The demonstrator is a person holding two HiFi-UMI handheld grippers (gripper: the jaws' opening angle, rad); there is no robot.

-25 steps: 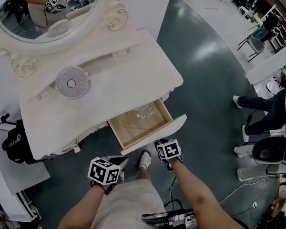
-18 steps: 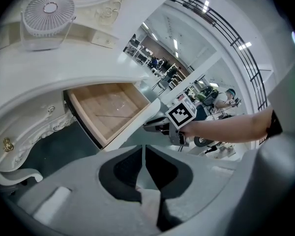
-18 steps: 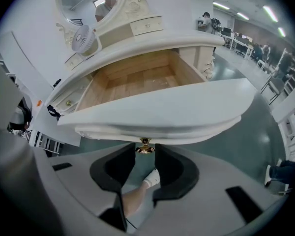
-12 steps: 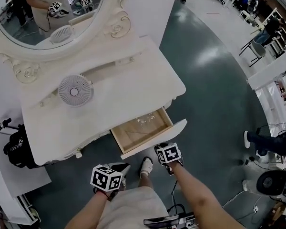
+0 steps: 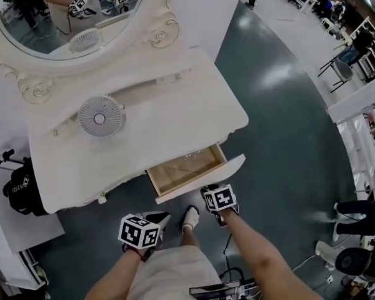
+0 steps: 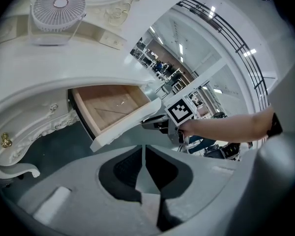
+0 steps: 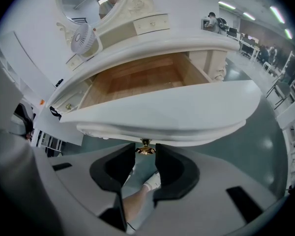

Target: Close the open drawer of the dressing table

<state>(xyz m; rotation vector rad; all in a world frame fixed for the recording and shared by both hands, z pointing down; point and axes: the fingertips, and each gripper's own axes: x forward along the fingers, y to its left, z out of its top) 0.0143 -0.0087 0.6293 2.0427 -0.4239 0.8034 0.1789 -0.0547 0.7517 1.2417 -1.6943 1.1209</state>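
Note:
The white dressing table [image 5: 175,114] has one wooden drawer [image 5: 186,169] partly pulled out at its front. The drawer's white front panel [image 7: 162,117] fills the right gripper view, with a small gold knob [image 7: 145,149] under its lower edge. My right gripper [image 7: 145,154] is shut on that knob, one finger on each side. In the head view the right gripper [image 5: 214,192] sits against the drawer front [image 5: 203,180]. My left gripper [image 5: 151,222] hangs lower left, apart from the table. The left gripper [image 6: 144,149] is shut with nothing in it and looks at the drawer [image 6: 113,107].
A small white fan [image 5: 100,115] stands on the tabletop below the oval mirror [image 5: 69,11]. A black bag [image 5: 19,189] sits on the floor at the table's left. My shoe [image 5: 189,216] is just below the drawer. Chairs [image 5: 340,67] and seated legs [image 5: 356,211] are far right.
The drawer has slid inward toward the table, showing less of its wooden bottom. My right gripper has moved with the drawer front. The left gripper has hardly moved.

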